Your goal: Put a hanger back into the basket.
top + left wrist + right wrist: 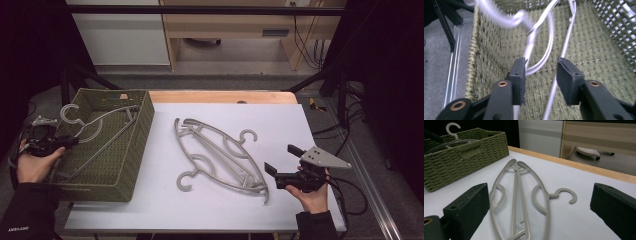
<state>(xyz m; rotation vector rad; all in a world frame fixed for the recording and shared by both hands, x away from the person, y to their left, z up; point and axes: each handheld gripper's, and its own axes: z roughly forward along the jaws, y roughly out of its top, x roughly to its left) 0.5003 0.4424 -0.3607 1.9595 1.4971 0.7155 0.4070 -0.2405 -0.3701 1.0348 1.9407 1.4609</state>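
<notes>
High view: a grey hanger (97, 131) is seen inside the green basket (131, 150) at nine o'clock. Left gripper (64, 142) jaws are parted around its bar, unpressed. Right gripper (281, 160) is held wide open at four o'clock.

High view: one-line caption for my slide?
Left hand-held gripper open over a hanger in the basket; two hangers lie on the table.

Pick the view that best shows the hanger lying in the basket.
The high view: the hanger in the basket shows whole, hook over the rim of the basket. The left gripper view gives blurred close-up bars; the right gripper view shows its hook far off.
</notes>
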